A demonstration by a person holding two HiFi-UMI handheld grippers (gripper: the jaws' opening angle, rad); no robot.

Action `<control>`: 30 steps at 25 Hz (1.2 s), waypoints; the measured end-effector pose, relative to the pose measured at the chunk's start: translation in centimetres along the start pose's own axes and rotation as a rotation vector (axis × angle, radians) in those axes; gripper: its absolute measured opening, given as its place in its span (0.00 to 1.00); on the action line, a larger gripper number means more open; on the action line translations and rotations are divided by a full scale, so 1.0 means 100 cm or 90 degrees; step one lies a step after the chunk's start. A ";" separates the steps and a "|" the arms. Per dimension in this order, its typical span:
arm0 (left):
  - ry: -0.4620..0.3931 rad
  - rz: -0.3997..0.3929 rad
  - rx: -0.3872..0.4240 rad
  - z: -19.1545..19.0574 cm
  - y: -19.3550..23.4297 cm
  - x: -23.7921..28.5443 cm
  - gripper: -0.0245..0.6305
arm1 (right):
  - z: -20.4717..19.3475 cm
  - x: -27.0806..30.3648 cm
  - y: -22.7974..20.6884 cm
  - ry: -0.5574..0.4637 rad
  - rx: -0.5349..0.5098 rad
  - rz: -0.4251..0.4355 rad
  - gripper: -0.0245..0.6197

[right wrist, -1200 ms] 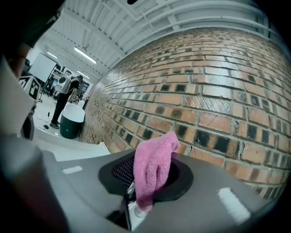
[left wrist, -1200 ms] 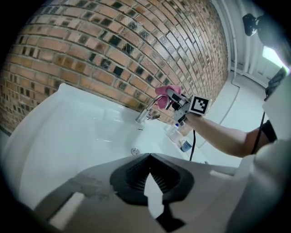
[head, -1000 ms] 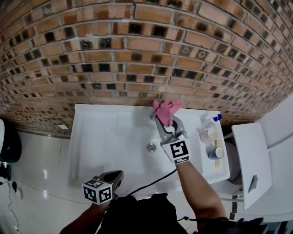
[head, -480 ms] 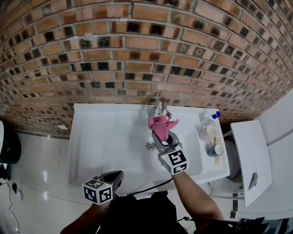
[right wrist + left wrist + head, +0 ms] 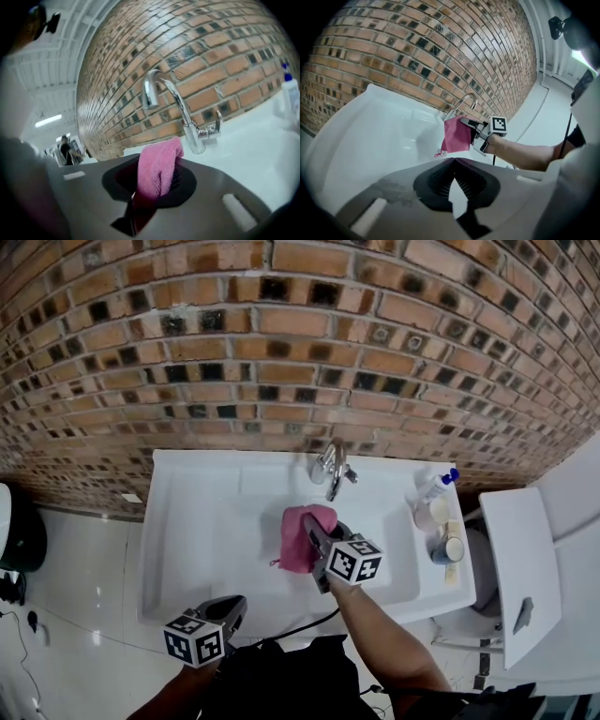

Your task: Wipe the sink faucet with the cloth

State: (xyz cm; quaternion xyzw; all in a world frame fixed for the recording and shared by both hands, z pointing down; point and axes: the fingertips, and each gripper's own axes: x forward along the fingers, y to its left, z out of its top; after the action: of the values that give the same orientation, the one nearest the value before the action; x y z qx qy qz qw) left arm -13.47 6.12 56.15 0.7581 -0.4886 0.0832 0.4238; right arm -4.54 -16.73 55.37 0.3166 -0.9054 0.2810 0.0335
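A chrome faucet [image 5: 331, 468] stands at the back rim of the white sink [image 5: 187, 521], against the brick wall. My right gripper [image 5: 309, 526] hangs over the basin, short of the faucet, shut on a pink cloth [image 5: 302, 537] that droops from its jaws. In the right gripper view the cloth [image 5: 157, 171] fills the jaws and the faucet [image 5: 174, 105] rises just beyond, apart from it. My left gripper [image 5: 234, 608] is at the sink's front edge, shut, holding nothing; in its own view the jaws [image 5: 453, 166] meet, with the cloth [image 5: 456, 136] ahead.
A spray bottle [image 5: 434, 489] and small jars [image 5: 447, 548] stand on the sink's right ledge. A white cabinet [image 5: 516, 568] is to the right. A dark bin [image 5: 14, 540] sits on the tiled floor at left.
The right gripper has pulled the pink cloth off the faucet, down and toward me over the basin. The faucet is now uncovered. The left gripper has stayed almost where it was.
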 end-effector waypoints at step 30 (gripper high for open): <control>0.023 0.110 -0.066 0.003 0.033 0.010 0.04 | 0.063 0.098 -0.081 -0.288 0.452 0.094 0.14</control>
State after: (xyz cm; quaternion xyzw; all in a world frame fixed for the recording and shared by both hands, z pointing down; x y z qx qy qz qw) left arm -15.67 4.68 58.33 0.6884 -0.5480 0.1079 0.4628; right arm -6.76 -30.70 56.39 0.2963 -0.7573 0.5002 -0.2976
